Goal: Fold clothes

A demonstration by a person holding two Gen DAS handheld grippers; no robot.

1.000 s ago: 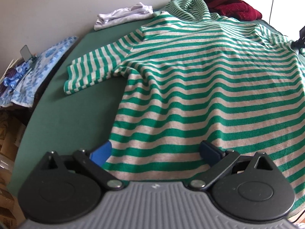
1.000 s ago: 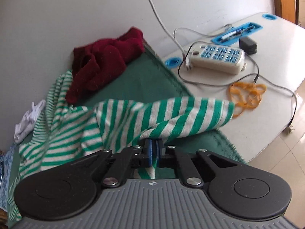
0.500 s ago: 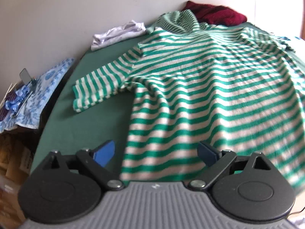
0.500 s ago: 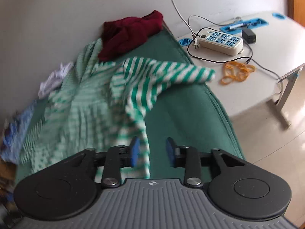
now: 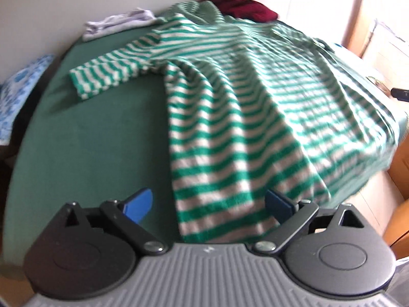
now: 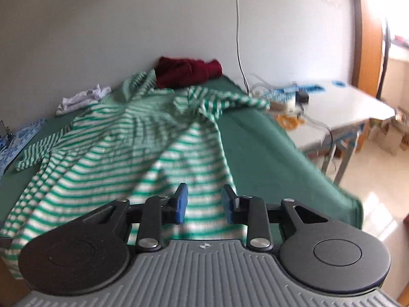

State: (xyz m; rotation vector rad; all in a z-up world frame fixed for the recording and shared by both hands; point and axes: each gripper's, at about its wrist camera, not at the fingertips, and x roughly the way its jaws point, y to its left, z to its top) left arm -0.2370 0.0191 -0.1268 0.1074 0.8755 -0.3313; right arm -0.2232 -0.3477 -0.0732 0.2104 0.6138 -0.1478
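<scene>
Both tools angle down over the striped shirt [image 5: 230,117], left tool [image 5: 208,206] spread wide, right tool [image 6: 204,203] part-spread, empty

Both hand-held grippers [image 5: 208,204] [image 6: 204,203] open, empty

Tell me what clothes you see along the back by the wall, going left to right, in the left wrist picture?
Blue patterned cloth → white garment → striped shirt's raised collar end → dark red garment.
</scene>
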